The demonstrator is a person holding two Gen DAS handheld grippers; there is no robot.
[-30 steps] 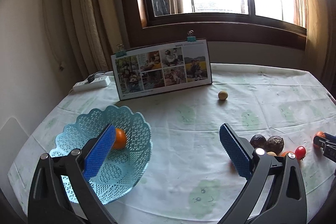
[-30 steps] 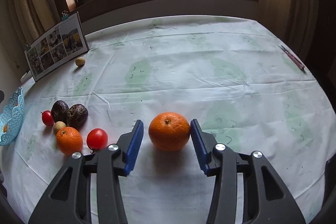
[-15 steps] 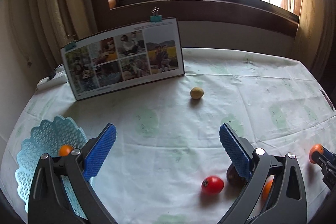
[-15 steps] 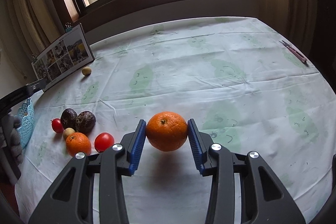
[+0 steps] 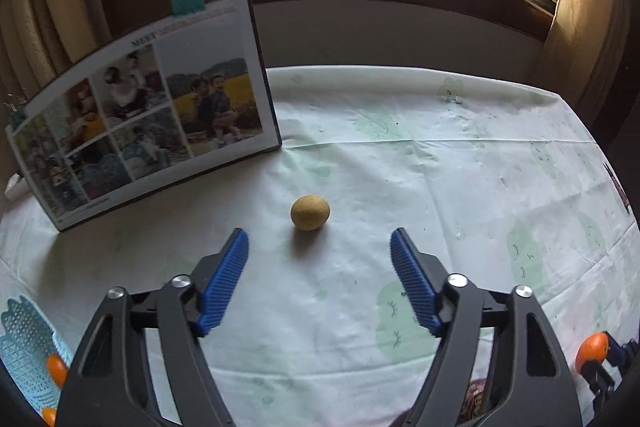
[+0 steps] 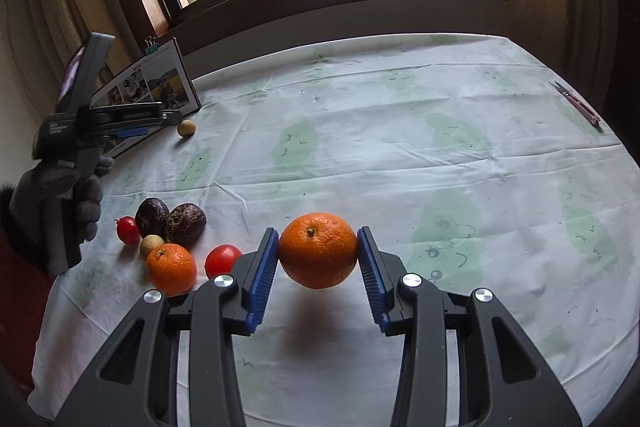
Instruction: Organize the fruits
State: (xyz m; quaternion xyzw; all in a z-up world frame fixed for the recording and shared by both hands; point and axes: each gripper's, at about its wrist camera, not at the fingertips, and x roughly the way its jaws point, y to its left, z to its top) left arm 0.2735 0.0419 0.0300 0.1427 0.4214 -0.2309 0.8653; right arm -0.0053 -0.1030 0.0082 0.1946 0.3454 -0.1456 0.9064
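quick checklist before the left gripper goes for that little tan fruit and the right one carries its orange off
1. Left gripper open: ok.
2. Small tan round fruit lined up ahead between its fingers: ok.
3. Fruit apart from the propped photo board: ok.
4. Right gripper shut on the large orange, lifted clear of the white patterned tablecloth: ok.
5. Light blue lattice basket has room: cannot tell, only its edge shows.

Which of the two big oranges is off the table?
The round orange clamped in the right gripper; its shadow lies below. The other orange rests among the fruits.
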